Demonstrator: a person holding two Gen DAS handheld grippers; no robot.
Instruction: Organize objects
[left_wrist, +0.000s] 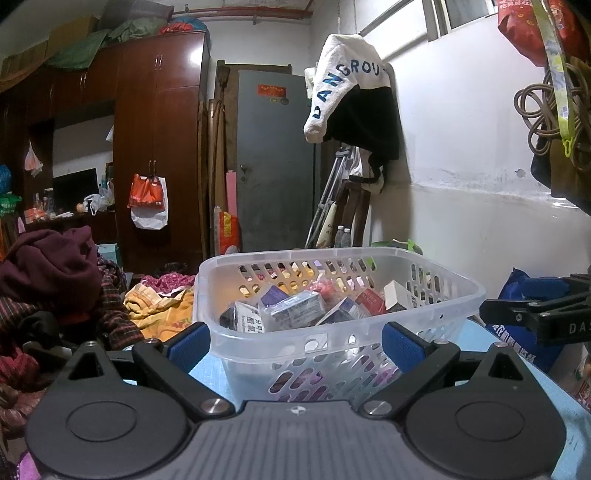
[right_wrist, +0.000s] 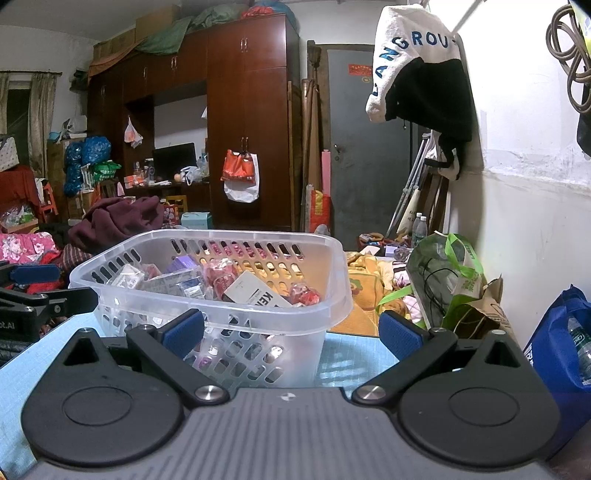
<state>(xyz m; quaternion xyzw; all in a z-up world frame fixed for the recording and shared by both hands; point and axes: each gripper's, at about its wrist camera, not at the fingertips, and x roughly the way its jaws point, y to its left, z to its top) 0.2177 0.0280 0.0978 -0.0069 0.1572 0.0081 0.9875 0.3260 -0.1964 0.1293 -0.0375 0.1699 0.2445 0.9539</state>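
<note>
A translucent plastic basket (left_wrist: 332, 334) with rounded corners, a thick rolled rim and slotted walls is set on a pale blue, finely gridded mat (right_wrist: 347, 354). Inside it, small cardboard boxes (left_wrist: 295, 308) wrapped in clear film are heaped together with crinkled red wrappers (right_wrist: 221, 275); a white carton (right_wrist: 255, 291) bearing the bold black letters "KE" is seen tilted near the right wall. The left gripper (left_wrist: 295, 341) is held spread wide, its ribbed blue pads (left_wrist: 190, 343) set apart before the basket's near wall, nothing pinched. The right gripper (right_wrist: 291, 330) is likewise spread, empty, with the basket's corner between its fingers. A white and black garment (left_wrist: 351, 88) lettered "DANGROU" is hung on the wall; a woven blue bag (right_wrist: 561, 343) is placed at the right.
</note>
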